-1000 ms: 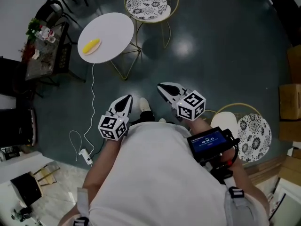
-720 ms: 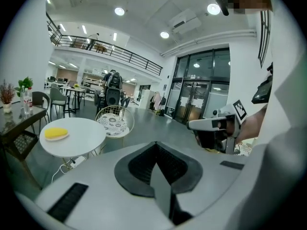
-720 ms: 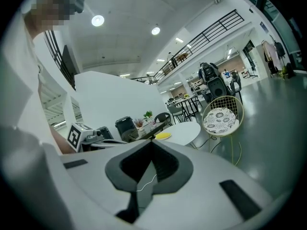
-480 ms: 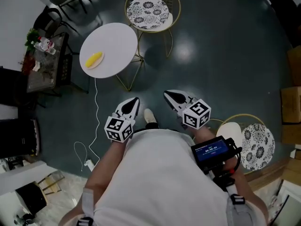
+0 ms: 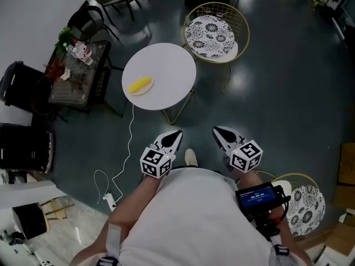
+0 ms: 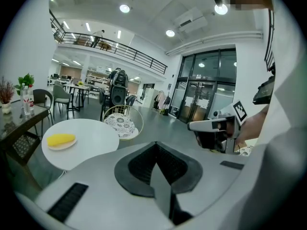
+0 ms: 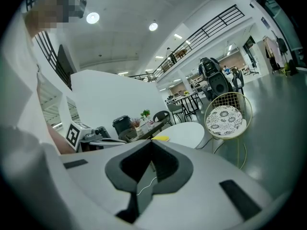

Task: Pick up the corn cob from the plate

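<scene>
Open dark grey polished floor point(image 5: 277, 93) lies between the person and the round white table point(image 5: 172, 57) at 12 o'clock. Near the table's 8 o'clock edge, a small pale plate point(image 5: 144, 92) carries the yellow corn cob point(image 5: 140, 84). The cob is well apart from the left gripper point(image 5: 175, 134), at its 11 o'clock. The left gripper and the right gripper point(image 5: 218, 131) each have their jaws pressed together on nothing.
</scene>
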Demonstrator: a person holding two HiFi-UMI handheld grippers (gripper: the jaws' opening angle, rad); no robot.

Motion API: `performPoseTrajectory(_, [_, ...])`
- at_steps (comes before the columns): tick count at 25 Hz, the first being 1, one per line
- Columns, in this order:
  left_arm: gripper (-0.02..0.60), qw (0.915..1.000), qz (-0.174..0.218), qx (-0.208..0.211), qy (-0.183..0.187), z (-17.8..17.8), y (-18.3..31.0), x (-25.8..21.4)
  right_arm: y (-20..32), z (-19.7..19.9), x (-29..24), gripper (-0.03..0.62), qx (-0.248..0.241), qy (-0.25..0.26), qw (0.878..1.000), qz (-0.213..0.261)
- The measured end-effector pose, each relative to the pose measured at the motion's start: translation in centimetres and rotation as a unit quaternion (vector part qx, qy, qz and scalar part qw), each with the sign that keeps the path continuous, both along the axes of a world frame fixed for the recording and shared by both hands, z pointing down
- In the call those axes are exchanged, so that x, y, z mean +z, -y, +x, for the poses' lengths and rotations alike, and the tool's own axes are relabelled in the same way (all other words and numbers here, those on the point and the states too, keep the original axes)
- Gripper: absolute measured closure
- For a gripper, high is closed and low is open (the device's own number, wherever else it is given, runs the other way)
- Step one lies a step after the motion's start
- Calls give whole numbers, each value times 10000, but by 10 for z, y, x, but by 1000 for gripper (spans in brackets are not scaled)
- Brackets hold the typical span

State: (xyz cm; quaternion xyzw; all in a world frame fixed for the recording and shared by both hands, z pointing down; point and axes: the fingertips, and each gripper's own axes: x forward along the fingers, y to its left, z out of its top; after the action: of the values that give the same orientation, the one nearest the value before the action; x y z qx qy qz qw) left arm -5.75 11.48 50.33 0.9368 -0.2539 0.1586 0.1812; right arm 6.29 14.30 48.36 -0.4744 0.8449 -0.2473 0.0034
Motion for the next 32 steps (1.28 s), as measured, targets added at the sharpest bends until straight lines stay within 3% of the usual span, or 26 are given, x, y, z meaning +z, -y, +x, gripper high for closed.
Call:
performPoseTrajectory(15, [574,9991,45,-411,23,-45,99,-2,104,-33,-12,586,-255,-236,9994,87])
performPoseTrajectory(32, [574,9929,-69,-1170,203,-97,139,12,175,-81,0,586,-1061,-179,9942,28])
